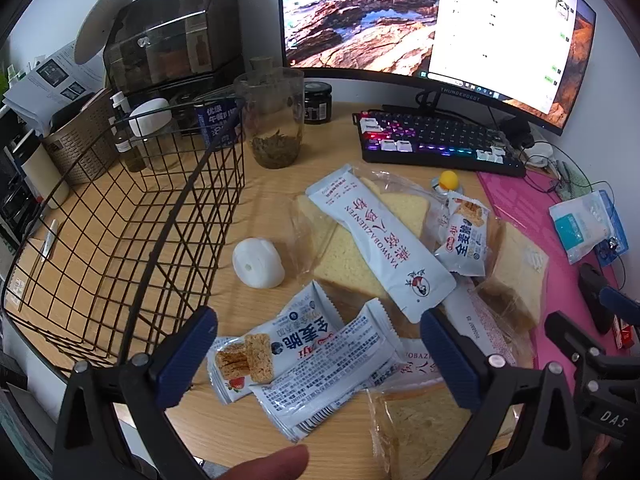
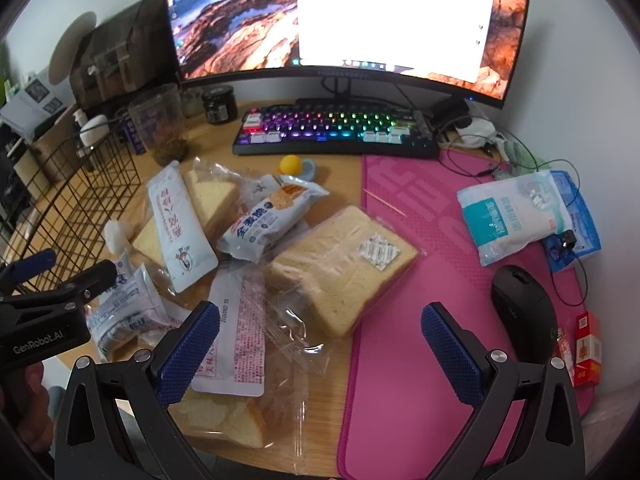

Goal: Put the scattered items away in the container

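While both the left gripper (image 1: 318, 354) and right gripper (image 2: 320, 354) hover spread and empty, crinkly cracker packets (image 1: 316, 364) could slip past the wire basket (image 1: 120, 216).

Black wire basket (image 1: 120, 216), pink mat (image 2: 420, 280)

Black wire basket (image 1: 120, 216), glossy plastic snack wrappers (image 1: 312, 360), matt wood-grain desk (image 1: 224, 432).

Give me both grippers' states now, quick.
Left gripper: open, holding nothing, above snack packets.
Right gripper: open, holding nothing, above bagged bread.
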The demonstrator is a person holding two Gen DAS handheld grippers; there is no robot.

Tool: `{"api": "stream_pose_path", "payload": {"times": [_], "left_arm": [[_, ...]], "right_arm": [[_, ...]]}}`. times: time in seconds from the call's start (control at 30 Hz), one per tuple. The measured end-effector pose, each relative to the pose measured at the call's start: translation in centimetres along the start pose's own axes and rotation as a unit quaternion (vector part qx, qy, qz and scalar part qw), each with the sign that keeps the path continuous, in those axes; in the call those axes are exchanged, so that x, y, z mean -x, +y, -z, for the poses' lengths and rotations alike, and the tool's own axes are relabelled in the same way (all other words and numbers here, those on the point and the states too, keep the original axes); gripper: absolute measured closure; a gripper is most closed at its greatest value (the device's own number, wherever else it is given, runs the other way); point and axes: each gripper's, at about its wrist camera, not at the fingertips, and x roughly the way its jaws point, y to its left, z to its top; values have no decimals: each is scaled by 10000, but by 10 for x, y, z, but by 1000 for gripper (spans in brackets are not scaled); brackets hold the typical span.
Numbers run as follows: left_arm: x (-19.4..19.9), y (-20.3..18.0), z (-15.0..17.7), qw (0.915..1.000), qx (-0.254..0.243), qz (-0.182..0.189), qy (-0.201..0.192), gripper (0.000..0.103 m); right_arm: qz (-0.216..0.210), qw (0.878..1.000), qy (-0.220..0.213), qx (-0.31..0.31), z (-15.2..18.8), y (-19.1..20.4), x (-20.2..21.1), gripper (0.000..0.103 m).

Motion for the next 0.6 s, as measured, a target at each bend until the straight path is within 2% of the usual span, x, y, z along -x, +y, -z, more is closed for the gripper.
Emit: {"api": "stream_pose_path", "payload": {"times": [0.1,0.23,0.3,0.43,0.53,0.6], "left_arm": [[2,14,-3,9998,146,-85,-80,2],[1,36,-7,9991,397,-143,0,2],[3,39,-6,9991,426,-75,4,2],[14,13,-5,9999,-72,9,-147,2],[13,-4,-2,9994,-330,113,-89,2],[9,-12,-1,9988,-445,202,-19,2]], "right_arm": [[19,10000,-16,31,-2,3,1,0],[63,9999,-63,75,-4,5,2,0],[27,9999,-60,96,-6,4,2,0],[-125,9997,-146,174,-14,-6,2,0],[65,9997,13,242,-20,-22,-13,0],[52,9999,142,78,-21,-37,-24,0]]}}
